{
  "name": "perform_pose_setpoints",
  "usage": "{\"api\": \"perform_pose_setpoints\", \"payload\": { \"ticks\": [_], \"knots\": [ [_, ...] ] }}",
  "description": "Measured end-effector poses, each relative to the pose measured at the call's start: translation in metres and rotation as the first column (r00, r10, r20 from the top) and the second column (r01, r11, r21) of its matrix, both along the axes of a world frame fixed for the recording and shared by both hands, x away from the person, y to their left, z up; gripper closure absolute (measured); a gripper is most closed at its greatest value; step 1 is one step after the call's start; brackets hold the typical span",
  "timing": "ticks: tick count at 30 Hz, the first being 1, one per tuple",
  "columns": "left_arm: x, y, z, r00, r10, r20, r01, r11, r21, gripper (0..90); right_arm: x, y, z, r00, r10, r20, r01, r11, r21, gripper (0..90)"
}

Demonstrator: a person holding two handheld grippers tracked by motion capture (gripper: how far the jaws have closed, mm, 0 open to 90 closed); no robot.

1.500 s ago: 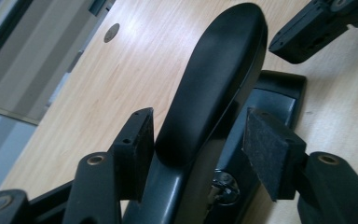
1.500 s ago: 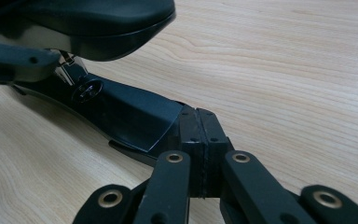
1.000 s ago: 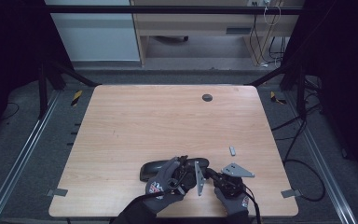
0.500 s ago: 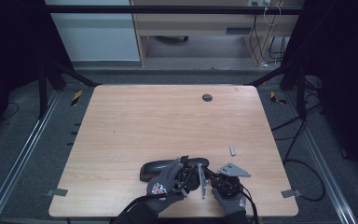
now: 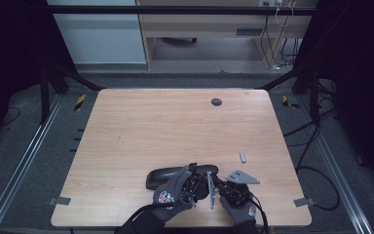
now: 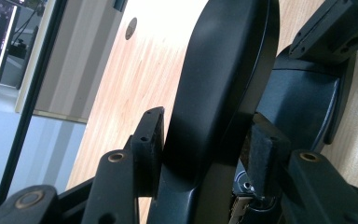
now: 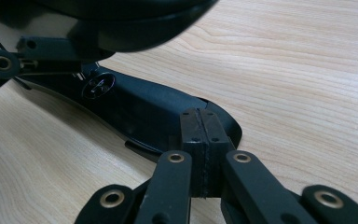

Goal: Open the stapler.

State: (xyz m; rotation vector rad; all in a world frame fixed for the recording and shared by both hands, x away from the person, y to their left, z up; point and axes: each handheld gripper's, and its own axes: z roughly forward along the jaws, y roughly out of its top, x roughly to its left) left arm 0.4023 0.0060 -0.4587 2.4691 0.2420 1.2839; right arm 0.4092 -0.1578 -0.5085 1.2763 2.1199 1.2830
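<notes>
A black clamshell case (image 5: 163, 176) lies near the table's front edge, its lid (image 6: 219, 84) raised off the lower shell (image 6: 298, 107). My left gripper (image 6: 205, 144) reaches the case from its right end and straddles the lid. Its jaws have just been closing, and both pads (image 6: 150, 135) now press the lid's sides. In the high view the left gripper (image 5: 197, 181) is turned on its side under a gloved hand. My right gripper (image 7: 200, 140) is shut with nothing between its pads, its tip against the rim of the lower shell (image 7: 140, 107). The lid (image 7: 135, 23) hangs above it.
A small grey piece (image 5: 243, 157) lies on the wooden table (image 5: 175, 126) to the right of the case. A dark round grommet (image 5: 216, 102) sits near the far edge. Both hands work close to the front edge. Cables trail on the floor at the right.
The left gripper's jaws have drawn in onto the case's lid. Both hands have stayed where they were, and the right gripper has stayed shut.
</notes>
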Motion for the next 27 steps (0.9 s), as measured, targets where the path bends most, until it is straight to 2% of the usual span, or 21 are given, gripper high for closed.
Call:
{"api": "perform_pose_setpoints", "payload": {
  "ticks": [1,9,14,27],
  "knots": [
    [-0.0002,0.0003,0.0005,1.0000,0.000,0.002,0.000,0.9999,0.010,53.0,0.0002,-0.0004,-0.0002,1.0000,0.002,0.001,-0.002,1.0000,0.001,90.0],
    [-0.0006,0.0022,-0.0011,0.9999,-0.006,0.010,0.006,0.9998,-0.021,53.1,-0.0009,0.0007,-0.0002,1.0000,-0.009,0.001,0.009,1.0000,-0.003,90.0],
    [-0.0008,0.0031,-0.0010,0.9999,-0.010,0.012,0.010,0.9998,-0.019,53.1,-0.0013,0.0011,-0.0002,0.9999,-0.012,0.000,0.012,0.9999,-0.002,90.0],
    [-0.0014,0.0053,-0.0022,0.9998,-0.016,0.011,0.017,0.9987,-0.049,53.0,-0.0013,0.0005,-0.0005,0.9998,-0.021,-0.007,0.021,0.9998,0.004,90.0]
  ]
}}
